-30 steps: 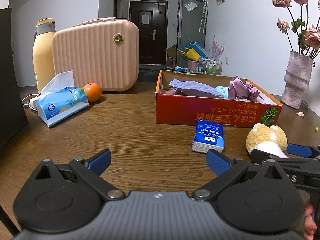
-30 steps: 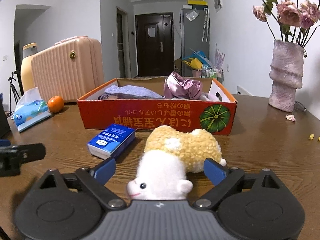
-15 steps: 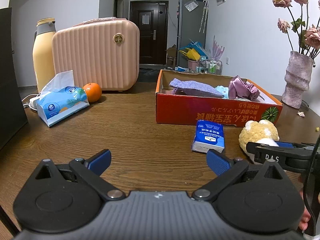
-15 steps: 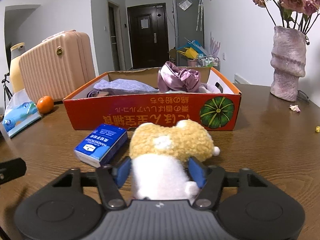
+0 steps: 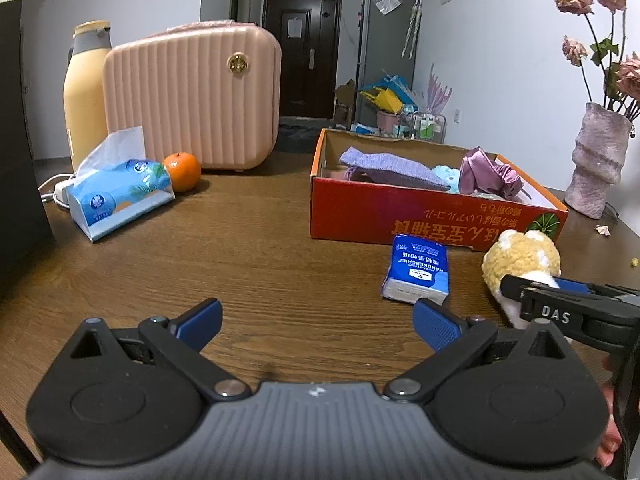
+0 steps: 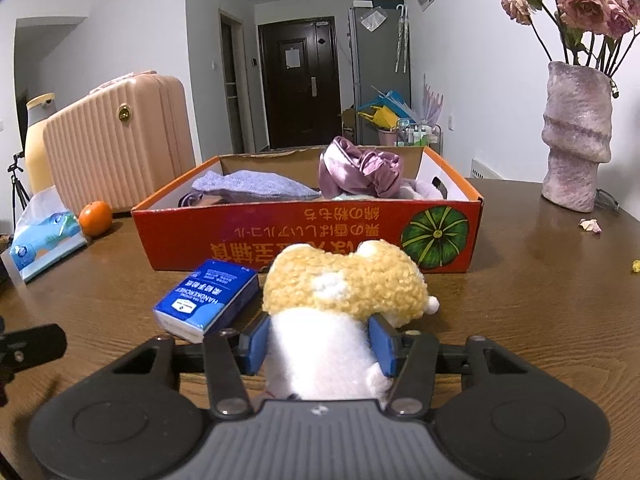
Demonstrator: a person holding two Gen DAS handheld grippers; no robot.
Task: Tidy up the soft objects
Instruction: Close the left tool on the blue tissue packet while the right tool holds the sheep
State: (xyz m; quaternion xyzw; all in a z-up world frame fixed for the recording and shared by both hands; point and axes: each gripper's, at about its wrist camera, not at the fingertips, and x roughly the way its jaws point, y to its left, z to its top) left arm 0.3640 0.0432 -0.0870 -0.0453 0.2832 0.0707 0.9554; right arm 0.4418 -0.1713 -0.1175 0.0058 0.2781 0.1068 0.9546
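Pinching the white end of the plush toy (image 6: 344, 280) at centre frame, your right gripper (image 6: 320, 346) has both blue pads pressed into the fluff, just in front of the orange cardboard box (image 6: 280, 236). Your left gripper (image 5: 316, 320) sits spread wide, holding nothing, at lower centre (the blue handkerchief pack (image 5: 418, 274) lies beyond its right finger).

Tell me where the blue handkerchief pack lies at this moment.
In the right wrist view, the handkerchief pack lies on the table, before the orange box, left of the plush toy.
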